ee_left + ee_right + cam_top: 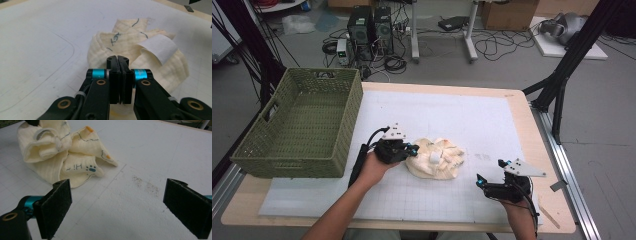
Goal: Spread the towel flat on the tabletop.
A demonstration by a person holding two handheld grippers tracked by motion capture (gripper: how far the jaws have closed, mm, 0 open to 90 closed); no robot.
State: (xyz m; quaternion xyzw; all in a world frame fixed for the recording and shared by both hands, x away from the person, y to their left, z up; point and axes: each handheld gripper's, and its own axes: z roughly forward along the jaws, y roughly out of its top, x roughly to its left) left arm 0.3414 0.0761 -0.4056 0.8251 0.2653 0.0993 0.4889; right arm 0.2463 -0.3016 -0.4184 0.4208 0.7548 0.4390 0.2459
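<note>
The left gripper (117, 58) is seen with jaws pressed together at the cloth's (435, 158) near edge, no fold visibly caught; the right gripper (117, 205) is held wide apart, near the cloth on the mat (492, 125).

Even, soft overhead light across the high view, no hard shadows on the white mat (492, 125), though the picture is grainy and low in detail. The floor at the top of the frame sits dimmer. In the left gripper view the mat washes out toward the upper left, and the black arms at the bottom edge blur. In the right gripper view the near black pads (56, 207) are soft, the cream cloth (62, 155) fairly sharp, shadowed faintly beneath.
</note>
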